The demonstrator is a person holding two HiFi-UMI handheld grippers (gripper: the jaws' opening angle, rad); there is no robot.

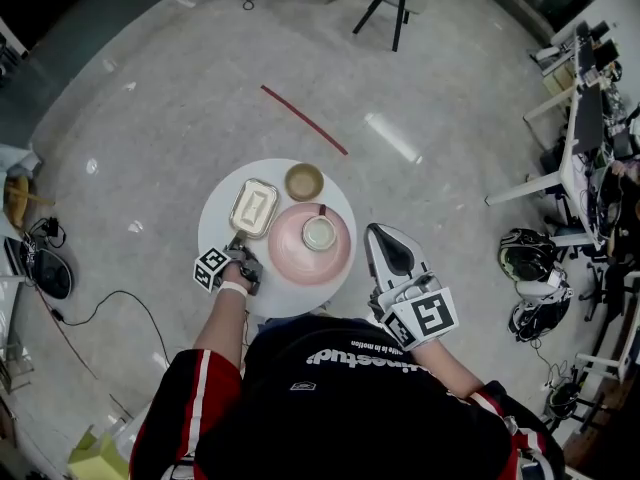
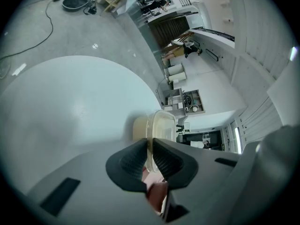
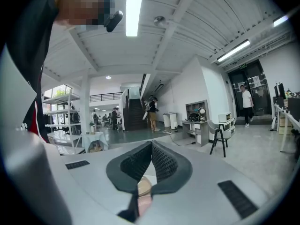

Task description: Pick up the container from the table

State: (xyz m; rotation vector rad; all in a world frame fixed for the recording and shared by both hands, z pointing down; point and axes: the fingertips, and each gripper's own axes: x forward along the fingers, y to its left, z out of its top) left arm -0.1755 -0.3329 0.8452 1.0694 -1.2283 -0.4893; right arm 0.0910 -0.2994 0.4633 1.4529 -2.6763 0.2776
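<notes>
A clear rectangular container (image 1: 254, 208) lies on the left part of the round white table (image 1: 213, 230). My left gripper (image 1: 238, 244) reaches in from the near edge and is shut on the container's near rim. In the left gripper view the thin wall of the container (image 2: 161, 125) stands between the two dark pads (image 2: 132, 159), which press on it around the left gripper (image 2: 151, 146). My right gripper (image 1: 383, 234) hangs off the table's right side, away from the container. Its jaws are shut with nothing between them in the right gripper view (image 3: 151, 146).
A pink plate (image 1: 292, 258) with a pale cup (image 1: 319, 233) on it sits right beside the container. A tan bowl (image 1: 304, 181) stands at the table's far side. Cables (image 1: 110, 303) lie on the floor at left; helmets (image 1: 528, 253) and desks stand at right.
</notes>
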